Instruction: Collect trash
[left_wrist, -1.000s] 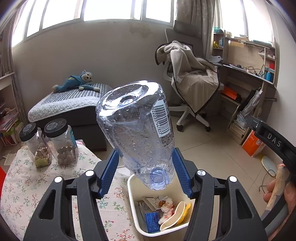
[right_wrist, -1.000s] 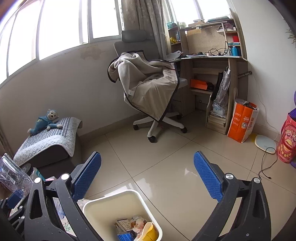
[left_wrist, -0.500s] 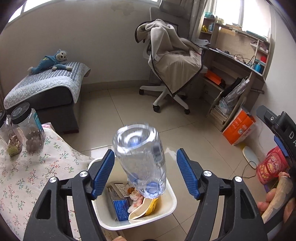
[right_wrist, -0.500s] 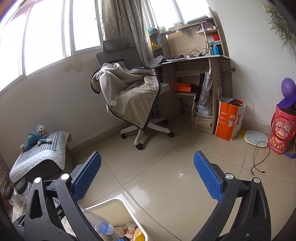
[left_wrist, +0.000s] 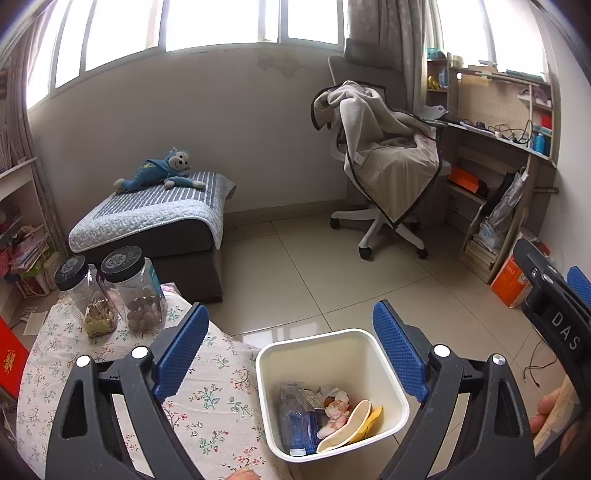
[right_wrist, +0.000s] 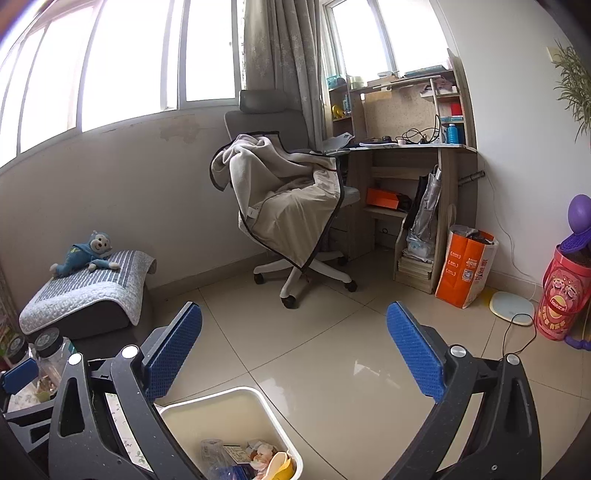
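Note:
A white trash bin (left_wrist: 384, 362) stands on the floor by the table edge. A clear plastic bottle (left_wrist: 295, 417) lies inside it with wrappers and a yellow peel. My left gripper (left_wrist: 291, 350) is open and empty above the bin. My right gripper (right_wrist: 293, 354) is open and empty over the floor; the bin (right_wrist: 258, 402) with the bottle (right_wrist: 214, 456) sits low between its fingers. Part of the right gripper shows at the right of the left wrist view (left_wrist: 561, 317).
Two black-lidded jars (left_wrist: 129, 291) stand on the floral tablecloth (left_wrist: 207, 398). A dark ottoman (left_wrist: 159, 229) with a blue plush monkey, an office chair (left_wrist: 384, 177) draped with a blanket, a desk (right_wrist: 413, 155), an orange bag (right_wrist: 463, 266) and a red tub (right_wrist: 563, 295) ring the tiled floor.
My left gripper opened and let go of the bottle, which dropped into the bin. The left gripper then tilted back up. The right gripper stayed open and shifted slightly.

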